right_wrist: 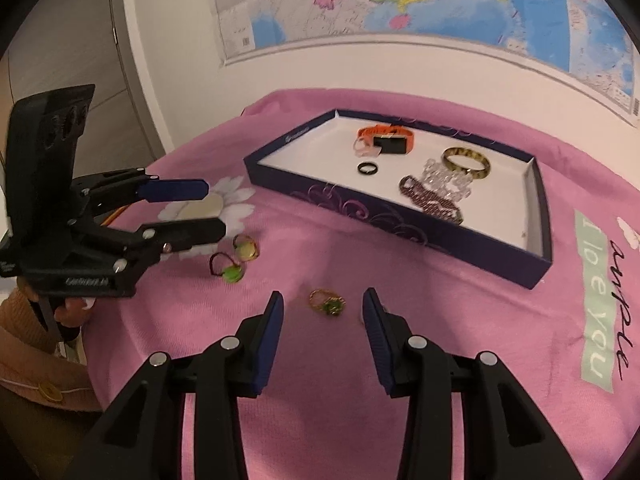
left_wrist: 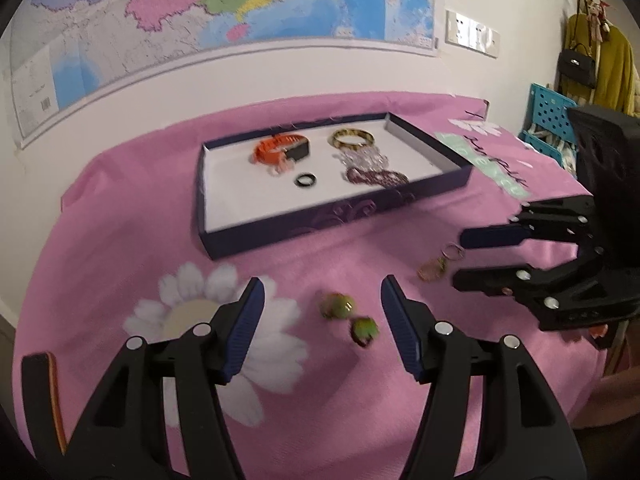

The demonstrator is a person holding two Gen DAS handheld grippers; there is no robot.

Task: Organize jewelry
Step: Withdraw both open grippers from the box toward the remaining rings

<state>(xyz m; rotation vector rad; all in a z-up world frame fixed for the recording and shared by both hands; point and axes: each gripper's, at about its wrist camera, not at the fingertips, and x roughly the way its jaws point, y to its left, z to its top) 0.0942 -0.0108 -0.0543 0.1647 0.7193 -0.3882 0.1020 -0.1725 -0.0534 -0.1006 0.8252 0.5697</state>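
Currently holding the left claw (left_wrist: 322, 292) about half open and empty, aiming at two green pieces (left_wrist: 348, 318) lying just ahead of its tips on the pink table (left_wrist: 120, 240), in front of the box (left_wrist: 320, 220). Holding the right claw (right_wrist: 322, 296) narrower, likewise gripping nothing, lining up on a small gold ring (right_wrist: 326, 300) just beyond its tips, pads not touching it. Noting these three loose pieces outside the box, apart from the orange band (right_wrist: 386, 134), bangle (right_wrist: 466, 162), black ring (right_wrist: 367, 169) and beads (right_wrist: 434, 196) sitting inside. Risking, probably, pinching cloth along with the ring, given something so thin lying flat on soft fabric; risking flicking it away on closing; risking catching only one green piece, or dragging its near neighbour along. Possibly crowding one claw with the other, working so near together. Reading "I love you" on a pale green strip (right_wrist: 596, 296) printed on the cloth; failing to make out the black cursive beside it, the blurred lettering on the left claw's body, a small mark on the box's inner wall, or the wall map's (left_wrist: 240, 0) print.
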